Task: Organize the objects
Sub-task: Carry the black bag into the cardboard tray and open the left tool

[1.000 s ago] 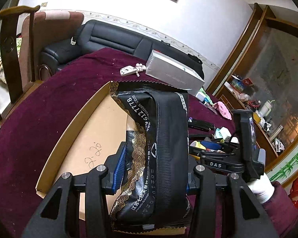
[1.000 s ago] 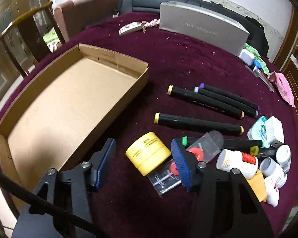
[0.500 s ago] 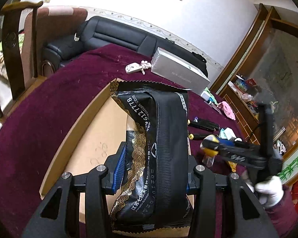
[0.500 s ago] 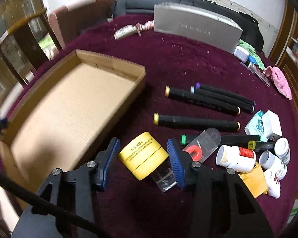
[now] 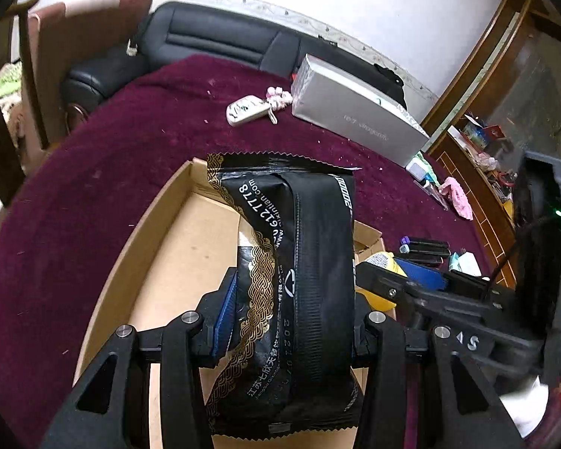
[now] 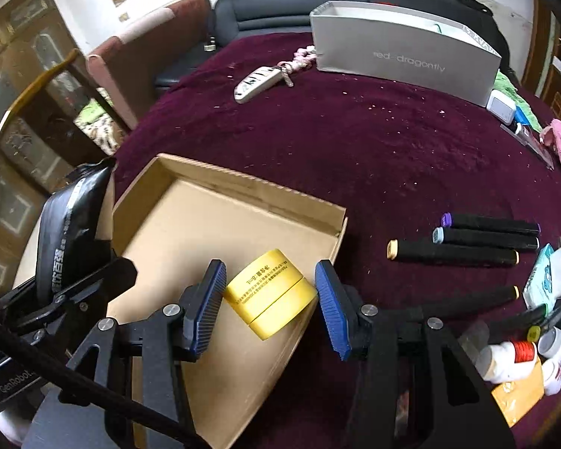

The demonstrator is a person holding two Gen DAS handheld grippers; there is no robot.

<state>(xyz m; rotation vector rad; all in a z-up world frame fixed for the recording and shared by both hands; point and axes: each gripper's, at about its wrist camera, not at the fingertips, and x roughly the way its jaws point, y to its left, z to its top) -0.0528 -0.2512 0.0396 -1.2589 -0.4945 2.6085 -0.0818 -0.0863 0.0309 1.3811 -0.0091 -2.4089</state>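
Two hand-held grippers are working over a shallow cardboard tray (image 6: pixel 190 224) lying on a table (image 6: pixel 374 157) draped in a dark red cloth. The tray's near right wall is running just beside the right gripper (image 6: pixel 271 299), while its far wall is standing clear of a wide bare stretch of cloth reaching to a grey box (image 6: pixel 404 56) and a key fob (image 6: pixel 256 82).

The left gripper (image 5: pixel 288 321) is hanging over the tray with its fingers (image 5: pixel 224 314) clamped on a black foil packet (image 5: pixel 295 269), pads pressing both long sides; the packet is standing up out of the fingers with its crimped top edge over the tray's far wall.

The right gripper's blue-padded fingers (image 6: pixel 207 307) are standing apart around a yellow round tin (image 6: pixel 271 295), the left pad at the tin's side and a narrow gap showing at the right pad. Whether the tin is resting on the tray floor or hanging above it cannot be told. The tray floor is otherwise showing bare cardboard.

To the right, well apart from the tray, black markers (image 6: pixel 467 243) are lying in rows, with white pill bottles (image 6: pixel 508 359) crowded near the table's edge.
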